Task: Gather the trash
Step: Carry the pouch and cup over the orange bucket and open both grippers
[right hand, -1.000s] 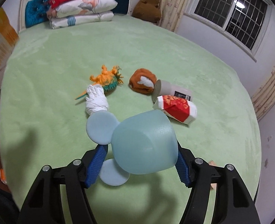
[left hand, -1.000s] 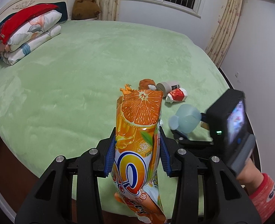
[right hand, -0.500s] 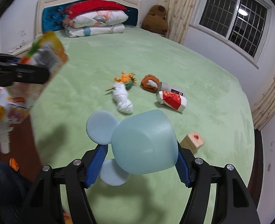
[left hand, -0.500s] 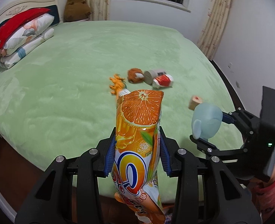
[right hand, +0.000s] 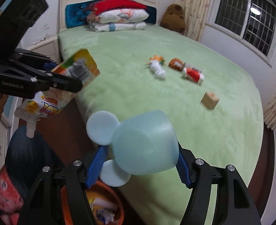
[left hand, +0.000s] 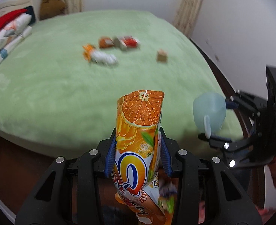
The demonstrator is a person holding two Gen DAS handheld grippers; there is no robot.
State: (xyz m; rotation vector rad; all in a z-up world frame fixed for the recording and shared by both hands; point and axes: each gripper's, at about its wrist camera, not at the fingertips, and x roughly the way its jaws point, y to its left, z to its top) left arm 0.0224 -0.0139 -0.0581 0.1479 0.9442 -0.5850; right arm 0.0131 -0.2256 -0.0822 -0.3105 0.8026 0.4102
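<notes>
We see a bedroom with a wide green bed (right hand: 156, 112), pillows (right hand: 119, 16) stacked at its headboard and a brown plush toy (right hand: 173, 18) by the curtain. Our left gripper (left hand: 138, 150) is closed on an orange juice pouch (left hand: 139, 123), blue pads pressing both its sides, the spout hanging below. Our right gripper (right hand: 139, 161) clamps a pale blue plastic cup (right hand: 145, 144) with round ears, held over the bed's near edge. Beneath it, on the floor, stands an orange bin (right hand: 119, 206) with paper scraps inside. Well apart on the bed lie a white crumpled wad (right hand: 158, 70), a red-and-white carton (right hand: 192, 74), a brown item (right hand: 176, 63) and a small cardboard box (right hand: 209, 100)
</notes>
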